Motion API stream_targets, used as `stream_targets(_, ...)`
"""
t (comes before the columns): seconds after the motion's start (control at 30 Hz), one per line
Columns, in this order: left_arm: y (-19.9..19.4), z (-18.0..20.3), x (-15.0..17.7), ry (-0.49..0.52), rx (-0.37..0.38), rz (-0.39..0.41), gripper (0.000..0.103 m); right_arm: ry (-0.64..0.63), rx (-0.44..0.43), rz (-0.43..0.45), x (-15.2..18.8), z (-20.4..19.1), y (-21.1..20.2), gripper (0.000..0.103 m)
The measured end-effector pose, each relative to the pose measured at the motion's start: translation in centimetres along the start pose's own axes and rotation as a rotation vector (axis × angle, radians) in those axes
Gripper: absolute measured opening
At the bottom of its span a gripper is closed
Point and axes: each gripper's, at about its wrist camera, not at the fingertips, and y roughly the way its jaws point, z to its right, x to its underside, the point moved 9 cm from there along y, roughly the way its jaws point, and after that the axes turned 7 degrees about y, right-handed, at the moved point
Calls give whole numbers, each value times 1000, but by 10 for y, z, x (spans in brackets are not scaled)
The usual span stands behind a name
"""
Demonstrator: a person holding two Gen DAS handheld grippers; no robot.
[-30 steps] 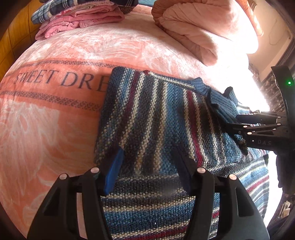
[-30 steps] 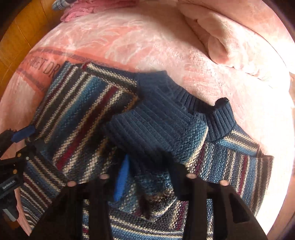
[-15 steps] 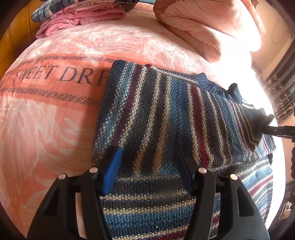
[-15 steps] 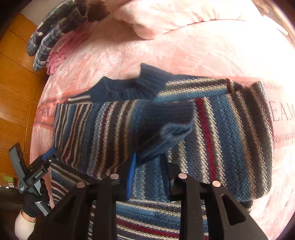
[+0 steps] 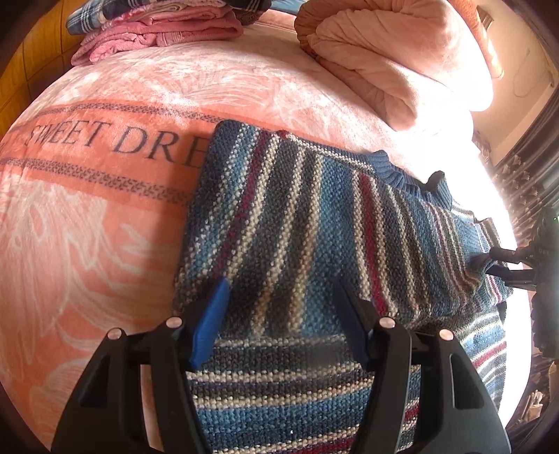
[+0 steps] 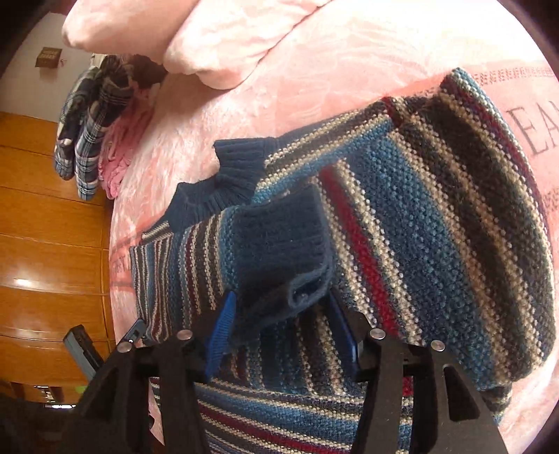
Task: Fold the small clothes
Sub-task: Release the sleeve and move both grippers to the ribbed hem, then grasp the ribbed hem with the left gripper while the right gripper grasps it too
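Left wrist view: left tongs [image 5: 279, 314] spread apart, empty, low over the sweater [image 5: 300, 227] near its 6 o'clock edge. Sweater lying on the bed [image 5: 104, 216], folded panel striped toward 12 o'clock, collar [image 5: 394, 171] at 1 o'clock. Pink pile [image 5: 157, 31] at 11 o'clock, duvet [image 5: 394, 59] at 1 o'clock, both well apart from the sweater. Right tongs [image 5: 496, 262] at 3 o'clock, at the cloth's far edge, washed out by glare.

Right wrist view: right tongs [image 6: 283, 321] around the cuff [image 6: 279, 258], fingers only partly closed; probably gripping the bunched cuff, though contact on both pads not clear enough to call. Sleeve drawn across the sweater's body toward 6 o'clock. Plaid clothes [image 6: 91, 118] at 10 o'clock, well apart. Left tongs glimpsed at 8 o'clock by the sweater's edge.

Risks, as a judgement: loose hold on a thick ribbed cuff could slip free mid-pull, dropping the sleeve crooked. Pulling too hard could drag the folded panel out of line, with nothing pinning it. Soft plush bedding could let the whole sweater creep along.
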Motion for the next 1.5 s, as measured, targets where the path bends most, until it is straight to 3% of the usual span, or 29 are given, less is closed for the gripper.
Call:
stream_targets(0.03,1,1,0,15,-7,-1,62,0,31,-3,-1,-1,4,32)
stream_targets(0.1,0,3,0,32,-10,-2,64,-5,41,-5,0,-2,6,12)
stream_targets(0.27,0,4,3,45,0,-3,65,-78,23,38,11,-9,-15,10)
stream_targets(0.4,3,7,5,59,-10,-16,65,-89,162,34,13,22,-1,19)
stream_targets(0.53,-5,8,8,56,-12,-23,65,-42,108,56,13,27,-2,20)
stream_targets(0.63,-26,6,16,25,0,-35,65,-71,120,73,25,27,-25,25)
stream_targets(0.7,-43,4,31,12,-7,-75,65,-128,119,75,44,27,-51,26)
stream_targets(0.77,-63,1,54,11,-26,-121,65,-169,127,62,70,29,-76,34)
stream_targets(1.0,-122,4,164,-15,-24,-305,66,-230,150,10,184,65,-138,53)
stream_targets(1.2,-135,16,240,-32,-32,-431,66,-124,180,-21,270,119,-144,54)
stream_targets(1.3,-137,14,266,-105,-22,-459,66,-62,157,-62,298,134,-136,54)
stream_targets(1.5,-143,28,280,-195,61,-446,66,-44,252,-61,311,151,-126,54)
